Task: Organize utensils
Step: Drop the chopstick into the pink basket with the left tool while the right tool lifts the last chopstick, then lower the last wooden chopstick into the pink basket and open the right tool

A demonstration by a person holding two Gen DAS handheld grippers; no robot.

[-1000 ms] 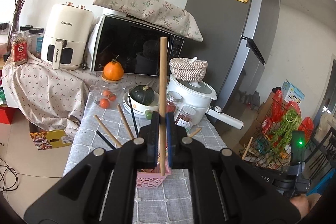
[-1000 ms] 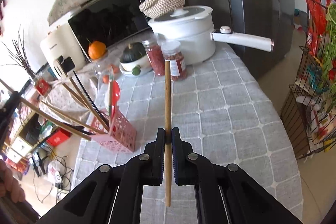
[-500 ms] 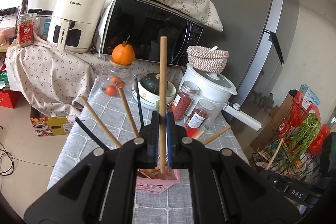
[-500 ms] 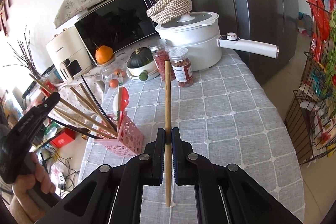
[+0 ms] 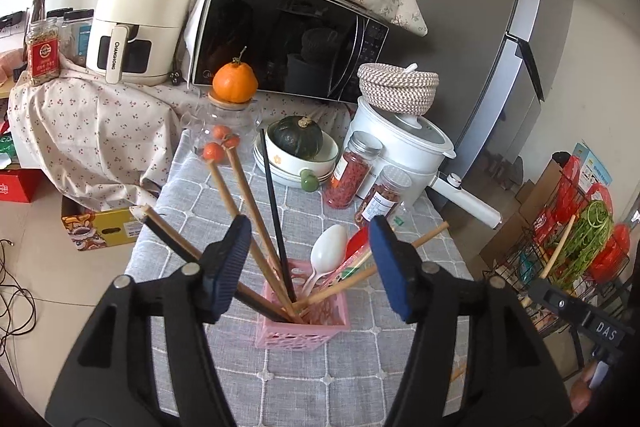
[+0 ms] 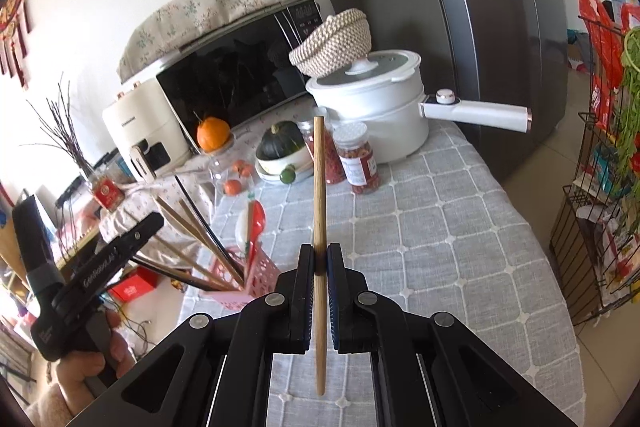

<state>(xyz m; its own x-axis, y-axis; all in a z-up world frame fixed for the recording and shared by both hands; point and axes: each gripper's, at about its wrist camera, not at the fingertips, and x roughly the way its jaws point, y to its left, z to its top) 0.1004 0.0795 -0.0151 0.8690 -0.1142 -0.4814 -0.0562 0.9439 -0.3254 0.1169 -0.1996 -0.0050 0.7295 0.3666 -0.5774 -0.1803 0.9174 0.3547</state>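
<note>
A: What is your left gripper [image 5: 306, 267] doing?

B: Its fingers [image 5: 226, 265] have just been opening and now stand wide, with nothing pressed between them. In the left wrist view the pink basket [image 5: 306, 323] stands on the grey checked surface [image 5: 320, 383], just below the gap between the fingers.

A: What is inside the basket?

B: Several wooden chopsticks [image 5: 244, 195] and a black chopstick [image 5: 276, 211] lean toward 11 and 12 o'clock. Another wooden chopstick [image 5: 384, 261] leans toward 2 o'clock. A white spoon [image 5: 326, 257] and a red spoon [image 5: 356, 241] are there too.

A: And your right gripper [image 6: 319, 291]?

B: You hold one wooden chopstick [image 6: 319, 211] there. The fingers are narrow and clamp it near its lower part, and it stands almost upright, pointing to 12 o'clock.

A: Where is the basket in that view?

B: At about 9 o'clock from the right fingers, near the surface edge. Your left gripper appears just beside it, on the far left.

A: Anything behind?

B: Two jars [image 6: 358, 159] and a white pot [image 6: 376, 111] stand at the far side.
</note>
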